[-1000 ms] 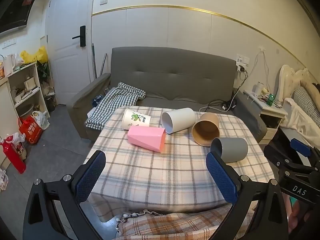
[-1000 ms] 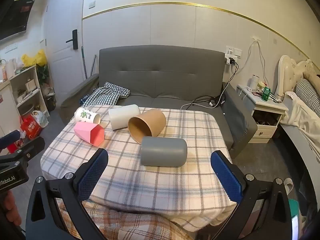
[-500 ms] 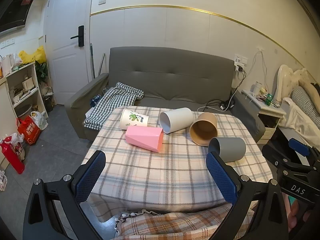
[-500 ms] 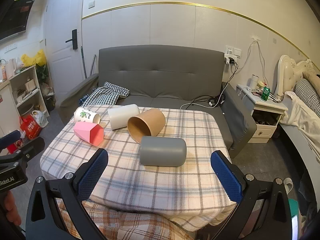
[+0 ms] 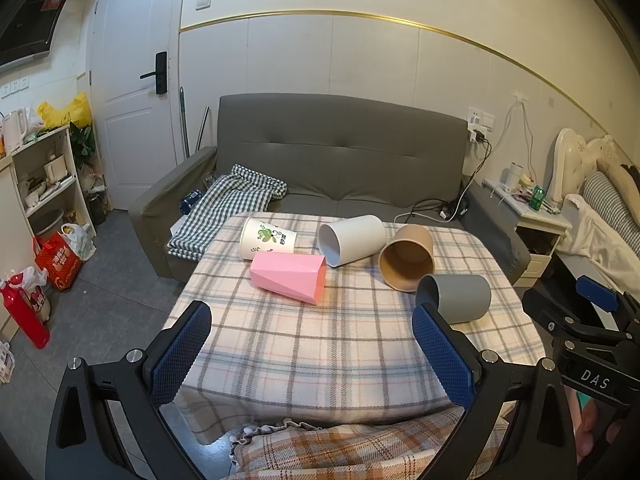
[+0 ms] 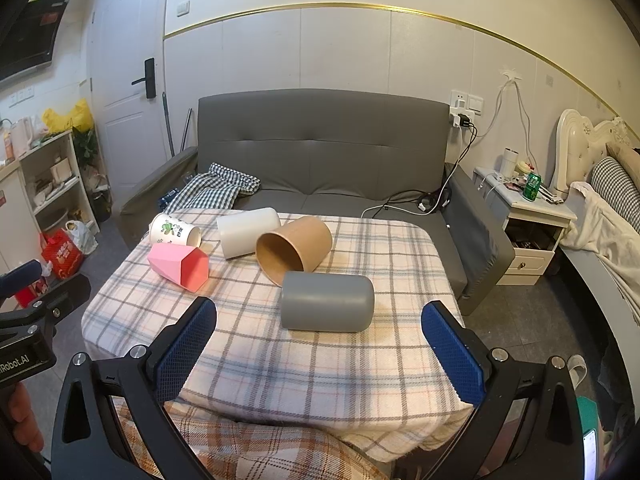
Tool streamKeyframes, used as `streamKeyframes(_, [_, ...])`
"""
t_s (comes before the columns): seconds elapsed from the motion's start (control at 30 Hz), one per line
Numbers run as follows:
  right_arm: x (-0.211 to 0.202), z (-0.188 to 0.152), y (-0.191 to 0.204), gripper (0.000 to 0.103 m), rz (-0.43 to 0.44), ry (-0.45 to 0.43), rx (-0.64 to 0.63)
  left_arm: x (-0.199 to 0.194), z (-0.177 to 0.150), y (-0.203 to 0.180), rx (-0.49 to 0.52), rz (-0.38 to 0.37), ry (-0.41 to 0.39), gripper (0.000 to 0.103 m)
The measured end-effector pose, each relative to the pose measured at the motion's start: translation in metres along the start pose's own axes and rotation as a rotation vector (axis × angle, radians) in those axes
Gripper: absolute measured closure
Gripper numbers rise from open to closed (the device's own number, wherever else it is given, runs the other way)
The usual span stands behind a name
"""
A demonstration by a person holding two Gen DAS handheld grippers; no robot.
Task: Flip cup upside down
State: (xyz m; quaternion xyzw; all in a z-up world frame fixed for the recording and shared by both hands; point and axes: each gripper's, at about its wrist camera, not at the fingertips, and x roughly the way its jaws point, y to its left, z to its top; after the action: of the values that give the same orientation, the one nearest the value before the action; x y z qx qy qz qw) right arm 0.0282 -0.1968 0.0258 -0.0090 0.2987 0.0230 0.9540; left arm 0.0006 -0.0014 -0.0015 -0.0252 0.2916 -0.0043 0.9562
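Note:
Several cups lie on their sides on a plaid-clothed table [image 5: 320,344]: a grey cup [image 5: 456,297] [image 6: 327,301], a brown paper cup [image 5: 406,258] [image 6: 294,249], a white cup [image 5: 352,239] [image 6: 248,231], a pink faceted cup [image 5: 289,276] [image 6: 179,266] and a white printed paper cup [image 5: 267,238] [image 6: 175,230]. My left gripper [image 5: 320,354] is open and empty, above the table's near edge. My right gripper [image 6: 320,352] is open and empty, just in front of the grey cup.
A grey sofa [image 5: 340,160] with a checked cloth [image 5: 228,204] stands behind the table. A nightstand [image 6: 524,216] and a bed are at the right. Shelves, bags and a red bottle [image 5: 24,312] are at the left.
Both grippers have drifted slightly; the left view has shifted a little. The cups have not moved and both grippers stay open.

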Motion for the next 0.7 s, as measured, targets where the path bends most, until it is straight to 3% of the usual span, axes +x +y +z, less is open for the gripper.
streamKeyframes(0.7, [0.006, -0.006, 0.003, 0.000, 0.012, 0.012, 0.009, 0.000, 0.000, -0.002, 0.002, 0.001, -0.001, 0.000])
